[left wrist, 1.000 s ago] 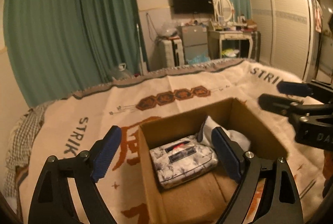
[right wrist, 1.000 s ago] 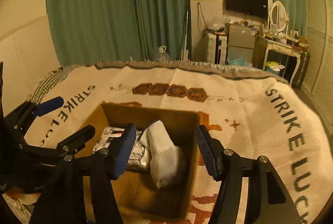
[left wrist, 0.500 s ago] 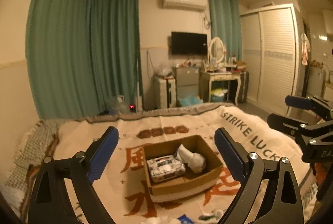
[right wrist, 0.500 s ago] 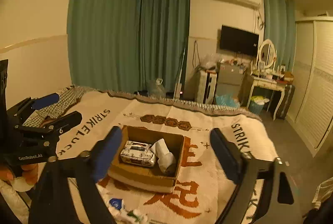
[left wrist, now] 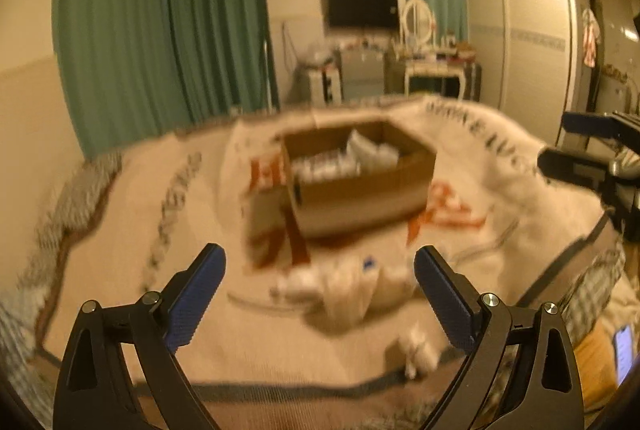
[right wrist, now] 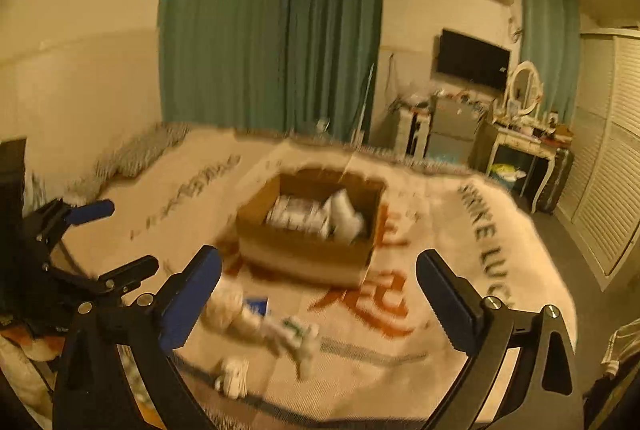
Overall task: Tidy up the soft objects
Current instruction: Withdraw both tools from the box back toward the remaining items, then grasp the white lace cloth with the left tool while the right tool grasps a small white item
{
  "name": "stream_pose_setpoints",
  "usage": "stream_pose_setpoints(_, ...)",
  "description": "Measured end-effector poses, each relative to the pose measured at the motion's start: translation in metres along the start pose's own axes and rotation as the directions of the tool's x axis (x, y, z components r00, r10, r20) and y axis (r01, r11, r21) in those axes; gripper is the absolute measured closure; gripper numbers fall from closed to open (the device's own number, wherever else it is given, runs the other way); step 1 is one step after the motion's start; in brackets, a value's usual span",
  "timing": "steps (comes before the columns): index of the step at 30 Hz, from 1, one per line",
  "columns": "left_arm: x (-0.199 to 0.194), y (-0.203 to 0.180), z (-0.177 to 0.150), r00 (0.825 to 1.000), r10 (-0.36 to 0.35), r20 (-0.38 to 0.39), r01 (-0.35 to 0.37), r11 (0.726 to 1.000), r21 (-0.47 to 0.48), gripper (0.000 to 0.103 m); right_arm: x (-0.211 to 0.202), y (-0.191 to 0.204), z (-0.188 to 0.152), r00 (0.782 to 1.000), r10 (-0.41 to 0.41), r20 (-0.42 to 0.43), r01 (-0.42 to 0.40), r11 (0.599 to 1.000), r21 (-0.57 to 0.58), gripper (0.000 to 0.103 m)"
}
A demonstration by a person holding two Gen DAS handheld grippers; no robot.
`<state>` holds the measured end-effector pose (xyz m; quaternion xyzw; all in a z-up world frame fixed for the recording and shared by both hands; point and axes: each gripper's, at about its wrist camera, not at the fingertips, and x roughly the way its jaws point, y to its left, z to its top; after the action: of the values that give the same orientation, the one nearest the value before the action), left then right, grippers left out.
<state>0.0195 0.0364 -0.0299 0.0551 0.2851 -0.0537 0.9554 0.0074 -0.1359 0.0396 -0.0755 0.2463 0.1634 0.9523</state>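
1. Our left tongs (left wrist: 320, 272) stand wide apart w/ nothing between the blue pads; they hang over the near part of the bed.
2. Our right tongs (right wrist: 319, 272) have just been opening and now gape wide too, nothing between them.
3. The cardboard box (left wrist: 360, 186) sits mid-bed on the blanket (left wrist: 192, 214), top open. Inside: a patterned pack (right wrist: 298, 216) on the left, a white soft bundle (right wrist: 346, 216) leaning beside it on the right. The box's near wall faces us.
4. Loose soft objects (left wrist: 344, 288) lie in a blurred pale heap on the blanket between box and tongs, apart from the box. One small white piece (left wrist: 416, 348) lies nearer us, close to the blanket's dark near hem.
5. Blur is heavy; we can't tell what each loose item is. One shows a blue patch (right wrist: 256, 306).
6. Open room: bare blanket lies left of the box up to the checked cloth (left wrist: 68, 198) at the bed's left side, and right of it to the lettered border (right wrist: 484, 250).
7. In the left view the right tongs show at the right edge, well apart from the box. In the right view the left tongs show low left, off the box's left corner.
8. Past the bed's far edge: green curtains (right wrist: 272, 38), a dressing desk (right wrist: 524, 142).
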Motion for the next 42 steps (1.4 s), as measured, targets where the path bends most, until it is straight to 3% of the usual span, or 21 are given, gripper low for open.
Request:
stream_pose_setpoints(6, 0.032, -0.001, -0.039, 0.996, 0.013, -0.086, -0.014, 1.000, -0.010, 0.006, 0.062, 0.031, -0.073, 0.985, 0.063, -0.161, -0.068, 0.997, -0.027, 0.005)
stream_pose_setpoints(10, 0.043, 0.007, -0.057, 0.991, 0.005, -0.133, -0.013, 0.998, -0.059, 0.006, 0.101, 0.044, -0.111, 0.957, 0.121, -0.264, -0.123, 0.992, 0.008, 0.014)
stream_pose_setpoints(14, 0.051, 0.014, -0.069, 0.987, 0.008, -0.158, -0.021, 0.996, -0.083, 0.006, 0.125, 0.055, -0.135, 0.921, 0.170, -0.350, -0.170, 0.985, 0.032, 0.032)
stream_pose_setpoints(20, 0.051, 0.020, -0.076, 0.987, 0.008, -0.161, -0.022, 0.996, -0.085, 0.006, 0.148, 0.071, -0.145, 0.885, 0.221, -0.409, -0.223, 0.974, 0.044, 0.045)
stream_pose_setpoints(22, 0.050, 0.018, -0.076, 0.987, 0.008, -0.159, -0.021, 0.997, -0.077, 0.006, 0.153, 0.077, -0.147, 0.876, 0.231, -0.423, -0.236, 0.971, 0.041, 0.056)
stream_pose_setpoints(23, 0.050, 0.017, -0.076, 0.987, 0.005, -0.158, -0.017, 0.997, -0.075, 0.006, 0.156, 0.079, -0.150, 0.870, 0.234, -0.434, -0.241, 0.970, 0.038, 0.069)
stream_pose_setpoints(27, 0.053, 0.012, -0.075, 0.985, -0.016, -0.170, 0.003, 0.997, -0.072, 0.006, 0.148, 0.076, -0.146, 0.879, 0.230, -0.418, -0.235, 0.971, 0.040, 0.073)
stream_pose_setpoints(32, 0.064, -0.003, -0.066, 0.981, -0.044, -0.187, 0.032, 0.997, -0.066, 0.008, 0.123, 0.052, -0.126, 0.930, 0.162, -0.329, -0.158, 0.987, 0.038, 0.073)
stream_pose_setpoints(35, 0.075, -0.014, -0.059, 0.980, -0.058, -0.193, 0.048, 0.997, -0.055, 0.008, 0.116, 0.034, -0.115, 0.947, 0.130, -0.293, -0.121, 0.991, 0.048, 0.072)
stream_pose_setpoints(38, 0.088, -0.024, -0.049, 0.980, -0.063, -0.187, 0.058, 0.998, -0.033, 0.014, 0.114, 0.019, -0.110, 0.953, 0.127, -0.275, -0.109, 0.991, 0.081, 0.072)
stream_pose_setpoints(42, 0.114, -0.034, -0.039, 0.977, -0.076, -0.201, 0.073, 0.997, -0.021, 0.014, 0.120, 0.006, -0.107, 0.955, 0.119, -0.272, -0.096, 0.991, 0.095, 0.072)
